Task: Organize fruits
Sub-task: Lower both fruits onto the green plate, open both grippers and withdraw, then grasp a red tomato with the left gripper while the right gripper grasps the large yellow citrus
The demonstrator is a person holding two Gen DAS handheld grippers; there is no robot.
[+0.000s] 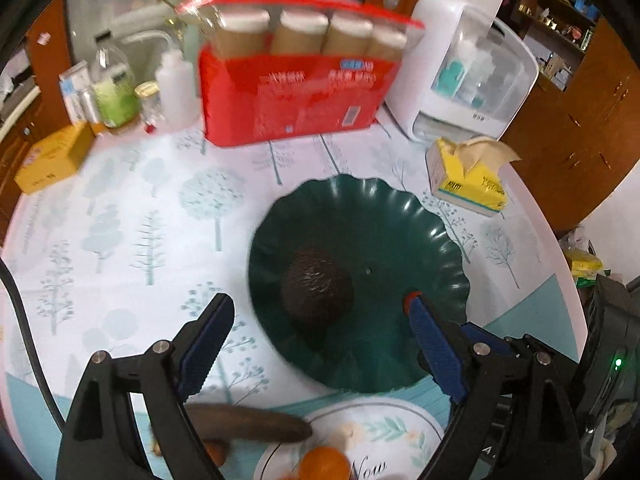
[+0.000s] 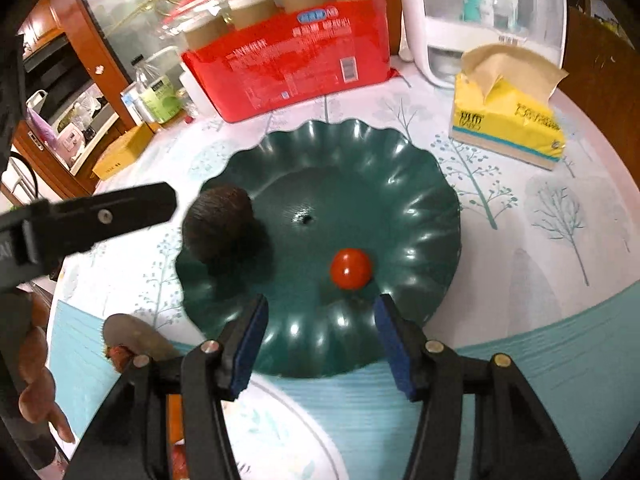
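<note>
Both claws hang over the green scalloped dish with nothing in them: the left claw stands wide apart, the right claw about half spread, pads bare. In the right wrist view the avocado sits at about nine o'clock in the dish, against the rim, and the small red tomato lies near five o'clock of the centre hole, just ahead of the right claw. More fruit waits on the white plate at six o'clock in the left view: an orange one and a long brown one lying across the plate's edge onto the bench. The step now looks like going back for the next piece. To do it well, lift clear of the rim first, take the long fruit across its narrow middle, and set it in the free half around twelve to three o'clock, low and gently, since the tomato could roll.
</note>
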